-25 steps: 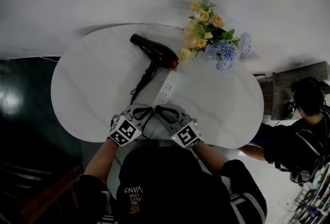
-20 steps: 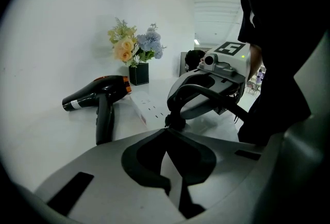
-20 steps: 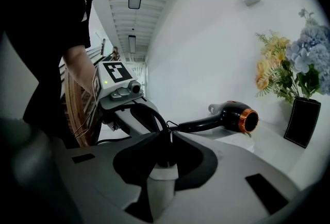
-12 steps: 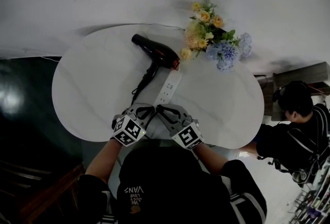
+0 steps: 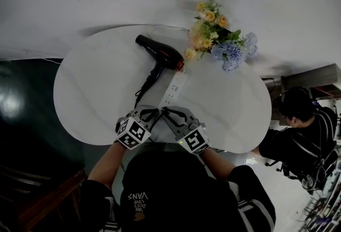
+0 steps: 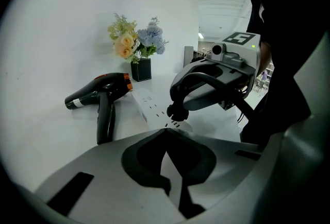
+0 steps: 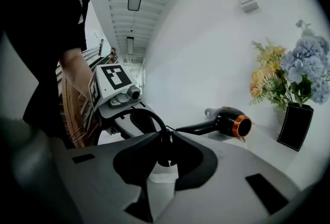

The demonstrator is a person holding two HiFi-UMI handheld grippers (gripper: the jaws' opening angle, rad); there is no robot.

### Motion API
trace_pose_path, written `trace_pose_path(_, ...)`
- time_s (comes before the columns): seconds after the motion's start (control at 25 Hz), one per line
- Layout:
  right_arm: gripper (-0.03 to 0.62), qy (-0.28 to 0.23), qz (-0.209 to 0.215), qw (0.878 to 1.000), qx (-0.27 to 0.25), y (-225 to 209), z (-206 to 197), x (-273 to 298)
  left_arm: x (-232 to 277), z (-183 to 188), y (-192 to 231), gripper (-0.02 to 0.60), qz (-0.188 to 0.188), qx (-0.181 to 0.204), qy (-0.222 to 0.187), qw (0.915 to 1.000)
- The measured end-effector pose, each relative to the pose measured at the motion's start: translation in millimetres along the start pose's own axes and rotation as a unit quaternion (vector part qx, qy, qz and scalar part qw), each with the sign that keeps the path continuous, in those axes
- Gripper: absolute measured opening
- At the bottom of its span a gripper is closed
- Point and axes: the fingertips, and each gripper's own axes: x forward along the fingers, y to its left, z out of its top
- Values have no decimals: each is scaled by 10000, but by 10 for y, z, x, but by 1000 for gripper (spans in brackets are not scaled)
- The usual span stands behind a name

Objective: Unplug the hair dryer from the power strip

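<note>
Grip check: we see the right gripper [image 5: 167, 112] clamped on the small black plug [image 6: 179, 113] at the near end of the long white power strip [image 5: 173, 89], the left gripper [image 5: 153, 114] alongside with jaws together and empty, and the black hair dryer [image 5: 161, 57] beyond.

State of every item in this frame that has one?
Hair dryer: lying on the table.
Power strip: flat on the table.
Plug: at the strip's near end; seated or not, unclear.
Left gripper: shut, empty.
Right gripper: shut on the plug.
Flower vase: upright.
</note>
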Motion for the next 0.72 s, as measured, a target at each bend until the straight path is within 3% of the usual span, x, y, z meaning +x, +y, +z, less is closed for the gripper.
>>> trace_pose_path(0.72, 86, -92, -91, 9999, -32, 18, 101, -256, -7, 1, -20, 18, 162, -98, 144, 9997)
